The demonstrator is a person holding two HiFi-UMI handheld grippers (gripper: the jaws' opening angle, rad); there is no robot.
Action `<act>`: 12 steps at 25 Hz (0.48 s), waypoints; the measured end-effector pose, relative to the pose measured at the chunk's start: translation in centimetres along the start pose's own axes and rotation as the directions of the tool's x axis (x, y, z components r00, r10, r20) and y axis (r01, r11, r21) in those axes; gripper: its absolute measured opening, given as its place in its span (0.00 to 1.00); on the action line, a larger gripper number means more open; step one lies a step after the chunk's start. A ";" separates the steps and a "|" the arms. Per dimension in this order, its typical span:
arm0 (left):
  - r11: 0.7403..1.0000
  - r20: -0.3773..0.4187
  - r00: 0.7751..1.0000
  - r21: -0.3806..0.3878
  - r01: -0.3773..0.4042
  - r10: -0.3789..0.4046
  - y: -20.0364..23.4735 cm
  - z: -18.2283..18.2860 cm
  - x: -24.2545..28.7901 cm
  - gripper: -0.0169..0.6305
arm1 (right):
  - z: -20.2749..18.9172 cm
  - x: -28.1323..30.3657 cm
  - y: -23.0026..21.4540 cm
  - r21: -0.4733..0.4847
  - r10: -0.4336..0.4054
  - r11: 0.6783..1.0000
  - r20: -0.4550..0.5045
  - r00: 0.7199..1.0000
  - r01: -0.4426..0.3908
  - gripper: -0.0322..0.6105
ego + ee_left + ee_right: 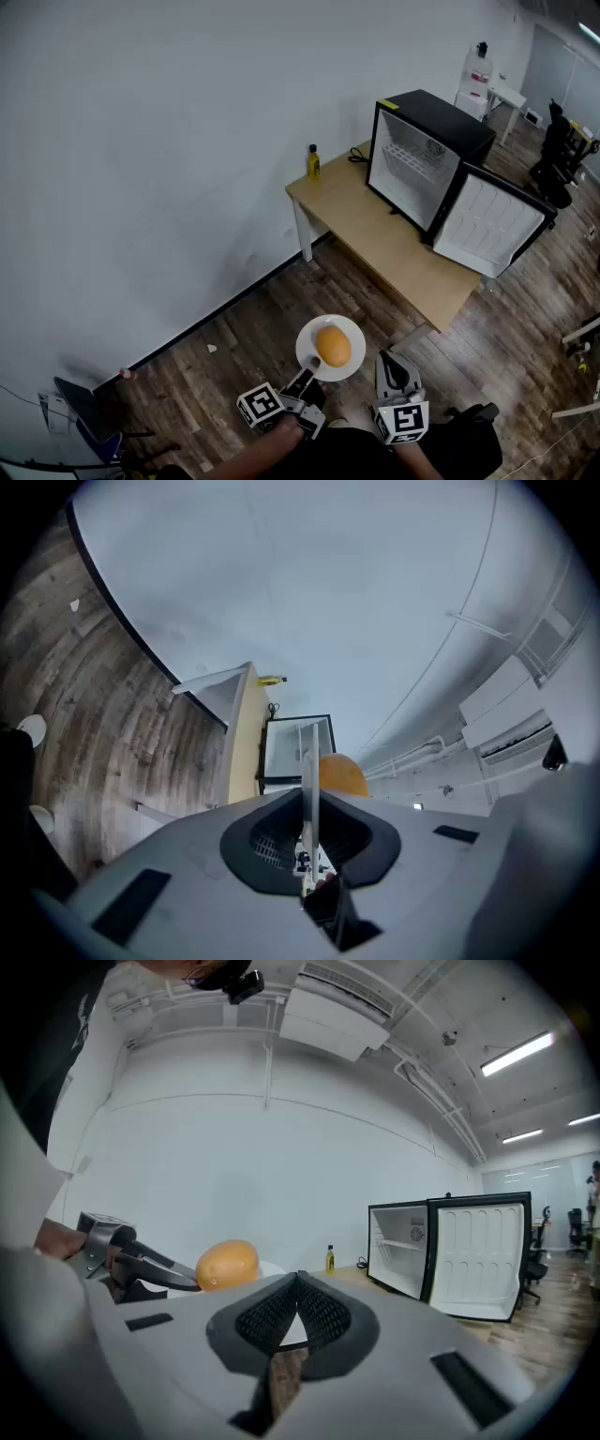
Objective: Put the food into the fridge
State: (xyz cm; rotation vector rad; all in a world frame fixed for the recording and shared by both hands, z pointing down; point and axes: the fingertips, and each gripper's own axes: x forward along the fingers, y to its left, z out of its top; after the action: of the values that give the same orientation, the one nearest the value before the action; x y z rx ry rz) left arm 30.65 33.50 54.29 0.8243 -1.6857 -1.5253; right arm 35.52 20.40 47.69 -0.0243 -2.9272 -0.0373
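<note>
The left gripper (311, 368) was clamped on the near rim of a white plate (352, 328). The plate showed edge-on between its jaws in the left gripper view. On the plate lay the orange-yellow food (333, 346), smooth and oval; fruit or bun, I could not tell. The plate was held above the wooden floor (253, 319), well short of the table (384, 246).

The right gripper (300, 1279) hung just beside the plate, with its jaws together and nothing between them.

A black mini fridge (439, 120) stood at the far end of the table. A yellow sticker (389, 104) at its top corner was too small to read, as was the label on the small yellow bottle (313, 163) at the table's corner by the wall.

The fridge door (487, 225) stood swung wide, reaching out past the table's edge, and the white interior faced the bare tabletop. Open floor lay between the plate and the table's near edge.
</note>
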 end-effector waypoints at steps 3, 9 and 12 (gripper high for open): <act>1.000 -0.001 1.000 0.008 0.012 -0.012 -0.1 2.2 0.1 0.08 | -0.2 1.8 1.4 -0.014 0.016 1.000 -0.010 1.000 -0.016 0.14; 0.999 0.018 0.999 -0.020 0.038 -0.037 -0.5 7.7 -0.4 0.08 | 1.1 5.2 3.8 0.000 0.022 1.000 0.014 1.000 -0.022 0.14; 1.000 0.016 1.000 0.012 0.009 -0.009 -0.3 10.8 -1.1 0.08 | 1.8 7.2 5.0 0.000 0.014 1.000 0.021 1.000 -0.014 0.14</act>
State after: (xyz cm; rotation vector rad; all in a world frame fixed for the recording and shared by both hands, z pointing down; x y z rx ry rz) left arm 22.19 40.26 53.32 0.8289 -1.7059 -1.5333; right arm 28.20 25.52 47.57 -0.0459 -2.9482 -0.0350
